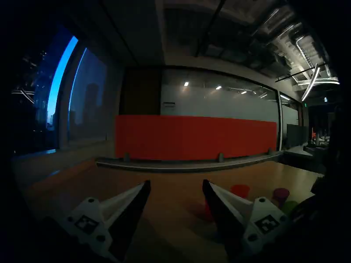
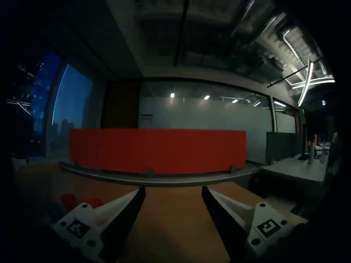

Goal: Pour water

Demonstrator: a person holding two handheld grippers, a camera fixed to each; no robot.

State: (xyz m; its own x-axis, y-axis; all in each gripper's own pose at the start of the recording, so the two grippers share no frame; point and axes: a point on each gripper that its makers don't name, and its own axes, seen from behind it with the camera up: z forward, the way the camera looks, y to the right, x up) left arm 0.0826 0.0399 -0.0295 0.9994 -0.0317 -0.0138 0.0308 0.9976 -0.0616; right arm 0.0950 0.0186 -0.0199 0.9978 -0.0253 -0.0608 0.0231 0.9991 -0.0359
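In the left gripper view my left gripper (image 1: 176, 186) stands open over a dim wooden table (image 1: 175, 228), nothing between its fingers. Past its right finger sit a red cup (image 1: 240, 190), a purple cup (image 1: 281, 195) and a greenish cup (image 1: 289, 205); another red thing is partly hidden behind that finger. In the right gripper view my right gripper (image 2: 173, 192) is open too, empty, above the same kind of tabletop (image 2: 175, 228). Two red cups (image 2: 69, 200) (image 2: 94, 202) show low at the left, behind its left finger. The room is dark and details are hard to make out.
A long red partition (image 1: 193, 136) with a glass wall above it runs along the far edge of the table. Large windows (image 1: 57, 105) stand at the left. Another desk (image 2: 294, 168) with items on it lies at the right.
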